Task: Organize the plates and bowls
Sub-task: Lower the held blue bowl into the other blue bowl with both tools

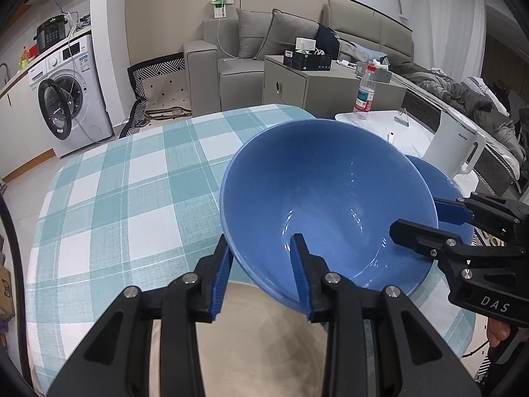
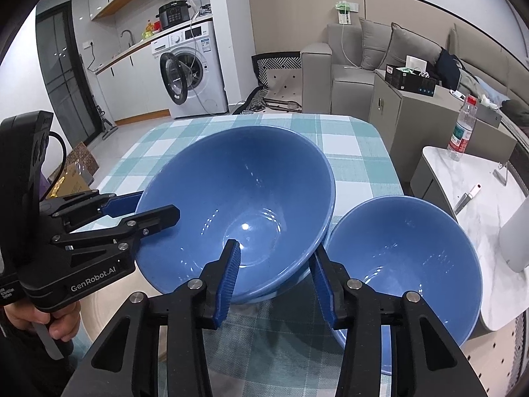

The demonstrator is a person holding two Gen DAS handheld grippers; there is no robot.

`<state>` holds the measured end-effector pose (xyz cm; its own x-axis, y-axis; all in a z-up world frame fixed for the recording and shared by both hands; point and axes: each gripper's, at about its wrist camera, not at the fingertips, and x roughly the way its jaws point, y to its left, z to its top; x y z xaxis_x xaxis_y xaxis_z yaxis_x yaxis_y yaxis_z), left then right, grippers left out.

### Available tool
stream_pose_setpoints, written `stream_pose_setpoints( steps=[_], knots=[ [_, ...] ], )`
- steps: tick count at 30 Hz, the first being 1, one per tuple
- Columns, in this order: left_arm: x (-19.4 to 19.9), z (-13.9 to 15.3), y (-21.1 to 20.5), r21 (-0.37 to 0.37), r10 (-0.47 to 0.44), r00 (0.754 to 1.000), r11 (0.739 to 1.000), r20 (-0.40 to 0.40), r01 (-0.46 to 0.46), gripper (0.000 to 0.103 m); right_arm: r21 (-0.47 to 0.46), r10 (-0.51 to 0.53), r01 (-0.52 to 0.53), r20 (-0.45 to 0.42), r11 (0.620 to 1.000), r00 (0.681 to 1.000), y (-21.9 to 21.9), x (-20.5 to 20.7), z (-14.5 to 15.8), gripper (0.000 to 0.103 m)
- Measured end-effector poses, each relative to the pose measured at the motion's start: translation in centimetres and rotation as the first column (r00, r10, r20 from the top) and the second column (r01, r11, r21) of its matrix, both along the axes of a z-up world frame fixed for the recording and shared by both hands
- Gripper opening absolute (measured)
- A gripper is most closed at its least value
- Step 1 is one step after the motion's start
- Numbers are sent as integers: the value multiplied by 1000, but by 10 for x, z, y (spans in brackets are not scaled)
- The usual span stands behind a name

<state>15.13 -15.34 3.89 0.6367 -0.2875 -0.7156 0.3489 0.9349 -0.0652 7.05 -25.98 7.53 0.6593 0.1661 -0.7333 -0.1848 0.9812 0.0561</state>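
Observation:
A large blue bowl (image 1: 330,192) (image 2: 244,198) sits on the checked tablecloth (image 1: 132,198) (image 2: 357,165), with a second blue rim (image 2: 258,294) showing beneath it. My left gripper (image 1: 261,240) (image 2: 158,205) is shut on its near-left rim, one finger outside the wall and one inside. My right gripper (image 2: 276,248) (image 1: 415,216) straddles the near-right rim with its pads slightly off the wall. A smaller blue bowl (image 2: 396,258) (image 1: 443,182) stands just to the right, close against the large one.
A white kettle (image 1: 456,149) (image 2: 515,238) and a water bottle (image 1: 363,96) (image 2: 459,132) stand on a white side table (image 2: 489,218) to the right. A washing machine (image 1: 66,99) is far left, a sofa behind. A person's hand (image 2: 56,327) grips the left handle.

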Motion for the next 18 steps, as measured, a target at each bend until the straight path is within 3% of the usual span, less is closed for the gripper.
stream_pose_setpoints(
  steps=[7,18],
  knots=[
    [0,-3,2,-11,-1,1000,1000,-4,1,34,15,-39,38,55,999,998,6,-9,-1,52],
    [-1,-7,1,-7,-6,1000,1000,-15,6,36,3,-67,67,65,998,996,10,-9,-6,55]
  ],
)
